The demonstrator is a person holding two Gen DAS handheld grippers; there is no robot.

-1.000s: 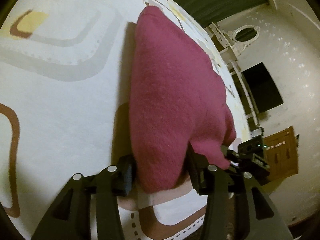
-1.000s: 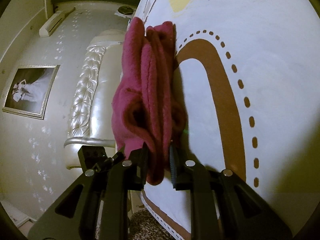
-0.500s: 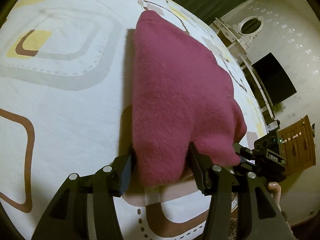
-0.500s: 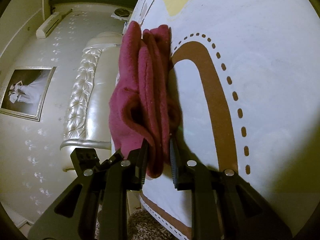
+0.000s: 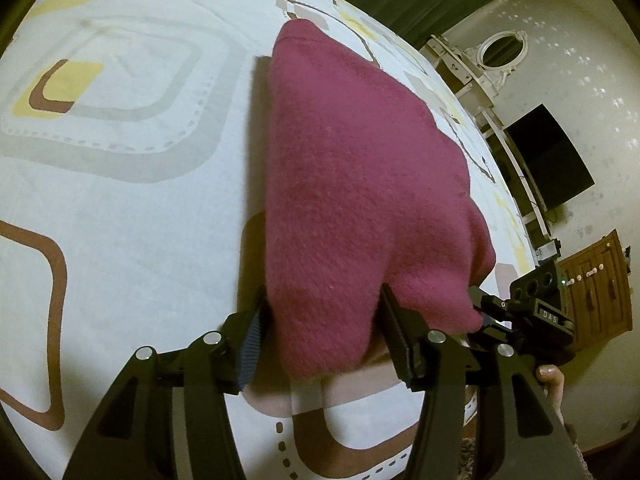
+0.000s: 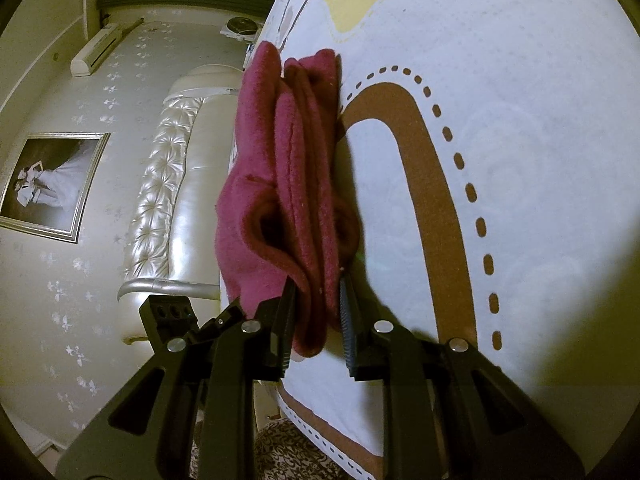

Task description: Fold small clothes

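Note:
A magenta fleece garment (image 5: 360,180), folded into several layers, lies on the patterned white bed sheet (image 5: 140,220). My left gripper (image 5: 324,332) straddles its near end. The jaws have widened, and the left pad stands a little off the cloth, so no grip shows. In the right wrist view the same garment (image 6: 304,160) shows its stacked folded edges. My right gripper (image 6: 316,320) is shut on those layers at the near corner, close to the sheet (image 6: 520,160) and the bed's edge. The right gripper's body (image 5: 536,304) and a hand (image 5: 550,376) appear beyond the garment.
A tufted cream headboard (image 6: 172,200) and a framed picture (image 6: 52,184) are at the left of the right wrist view. A dark screen (image 5: 548,156), a wooden cabinet (image 5: 596,284) and a round mirror (image 5: 502,50) stand past the bed.
The left jaws have spread apart around the garment's end, and that view has tilted to show more of the bed. The right gripper keeps its hold and place.

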